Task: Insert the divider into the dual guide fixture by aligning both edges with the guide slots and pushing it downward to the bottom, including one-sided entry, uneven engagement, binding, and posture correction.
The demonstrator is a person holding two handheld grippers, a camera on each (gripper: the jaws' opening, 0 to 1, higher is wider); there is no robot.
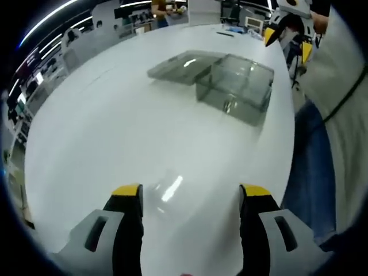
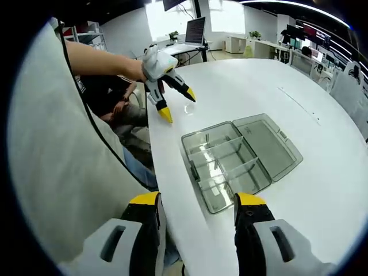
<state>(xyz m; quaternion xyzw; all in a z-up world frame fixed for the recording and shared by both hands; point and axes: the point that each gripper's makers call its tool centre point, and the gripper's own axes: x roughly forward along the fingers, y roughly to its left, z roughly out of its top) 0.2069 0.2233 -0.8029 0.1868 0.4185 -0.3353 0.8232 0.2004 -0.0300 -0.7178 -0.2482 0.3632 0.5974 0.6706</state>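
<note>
Both jaws spread wide on left gripper (image 1: 190, 198) and right gripper (image 2: 198, 204), empty, above white table (image 1: 115, 126), clear box (image 2: 230, 161) ahead.

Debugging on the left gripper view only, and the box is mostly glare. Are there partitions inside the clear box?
Observer: Yes. In the right gripper view, clear partitions cross the inside of the clear box and split it into several compartments.
Operator: Is the right gripper holding anything?
Observer: No. The right gripper has its jaws open with nothing between them, just short of the box's near end.
Operator: How does my left gripper sit from outside?
Observer: The left gripper is up in the air near the edge of the table, beyond the box's far end, jaws open.
</note>
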